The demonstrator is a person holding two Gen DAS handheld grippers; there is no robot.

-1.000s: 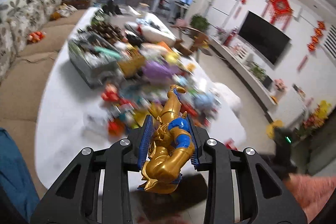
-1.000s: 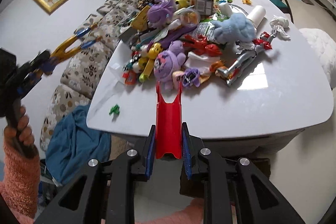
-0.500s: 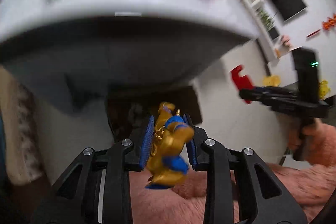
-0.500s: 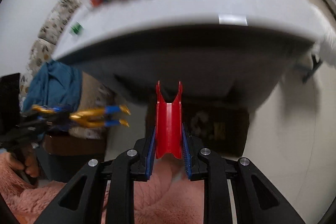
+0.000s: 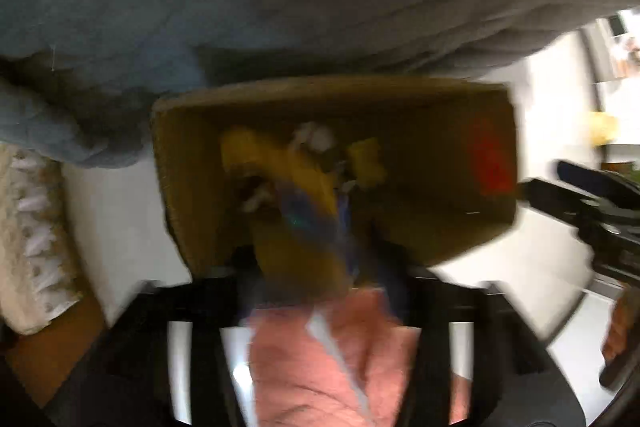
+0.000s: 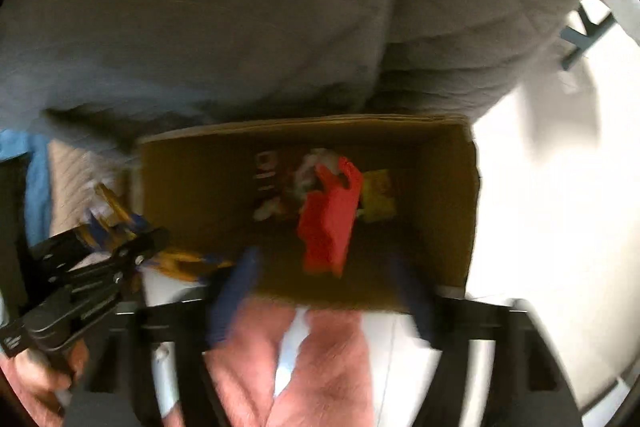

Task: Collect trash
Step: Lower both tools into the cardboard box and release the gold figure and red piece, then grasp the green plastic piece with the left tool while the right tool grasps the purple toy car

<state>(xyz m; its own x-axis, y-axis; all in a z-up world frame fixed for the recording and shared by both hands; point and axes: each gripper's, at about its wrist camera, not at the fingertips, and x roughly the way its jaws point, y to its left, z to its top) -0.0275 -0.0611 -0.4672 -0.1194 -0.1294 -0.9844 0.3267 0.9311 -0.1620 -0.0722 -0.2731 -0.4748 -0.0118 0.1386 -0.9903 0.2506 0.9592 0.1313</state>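
An open cardboard box (image 5: pixel 192 187) stands on the floor under both grippers, which point down into it. My left gripper (image 5: pixel 320 279) is blurred and its jaws are opening. The gold and blue figure (image 5: pixel 304 211) sits loosely between and ahead of them, over the box. My right gripper (image 6: pixel 322 291) is also opening, its blue pads (image 6: pixel 232 291) wide apart. The red plastic piece (image 6: pixel 332 219) is clear of them inside the box (image 6: pixel 192 195). In the right wrist view the left gripper (image 6: pixel 100 267) shows at the box's left wall with the gold figure (image 6: pixel 180 261).
A yellow item (image 6: pixel 378 199) and white crumpled scraps (image 6: pixel 320 161) lie in the box. The table's grey underside (image 5: pixel 320 7) hangs above. White floor (image 5: pixel 112 211) surrounds the box. Pink fluffy clothing (image 5: pixel 320 367) is below, a cream sofa edge (image 5: pixel 32 235) and blue cloth (image 6: pixel 36 179) at left.
Both grippers dropped from table height and tipped down over the cardboard box. Both sets of jaws have spread, and the red piece has left the right gripper.
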